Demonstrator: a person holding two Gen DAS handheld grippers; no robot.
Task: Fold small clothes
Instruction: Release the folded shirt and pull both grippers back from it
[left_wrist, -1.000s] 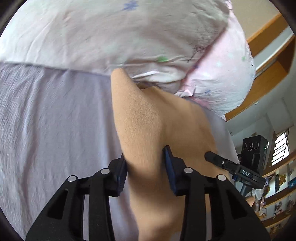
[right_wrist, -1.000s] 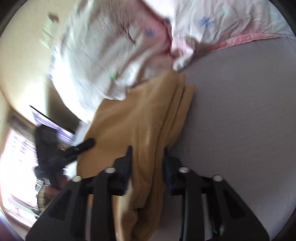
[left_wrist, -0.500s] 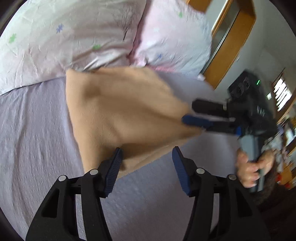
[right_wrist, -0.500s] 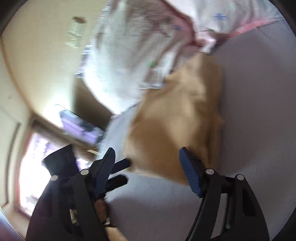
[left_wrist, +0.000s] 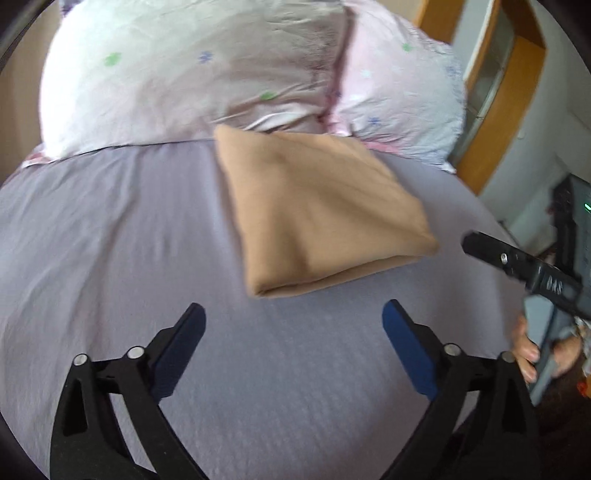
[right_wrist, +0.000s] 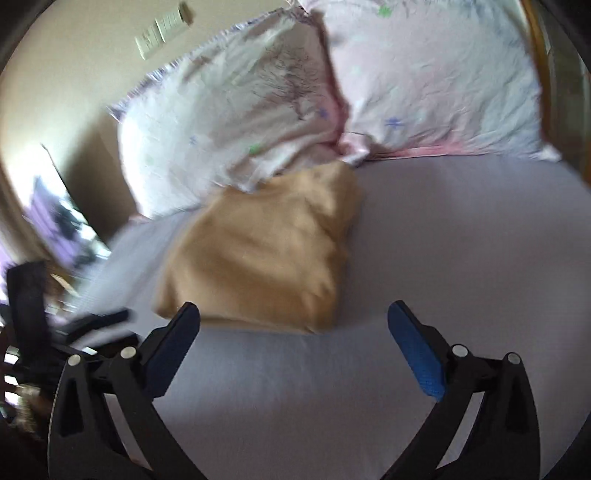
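A tan garment (left_wrist: 314, 214) lies folded into a flat rectangle on the lilac bed sheet (left_wrist: 110, 240), its far edge against the pillows. It also shows in the right wrist view (right_wrist: 266, 254). My left gripper (left_wrist: 293, 310) is open and empty, a little short of the garment's near edge. My right gripper (right_wrist: 293, 310) is open and empty, just short of the garment's near right corner. The right gripper's finger (left_wrist: 517, 262) shows at the right in the left wrist view, apart from the cloth. The left gripper (right_wrist: 92, 321) shows blurred at the left in the right wrist view.
Two pale pink pillows with small flowers (left_wrist: 207, 74) (left_wrist: 402, 99) lie at the head of the bed, also seen in the right wrist view (right_wrist: 424, 81). A wooden frame (left_wrist: 498, 110) stands past the bed's right edge. A wall switch plate (right_wrist: 162, 31) is on the wall.
Both grippers let go of the tan garment, opened wide and drew back. The garment dropped from hanging between them to lying folded flat on the sheet.
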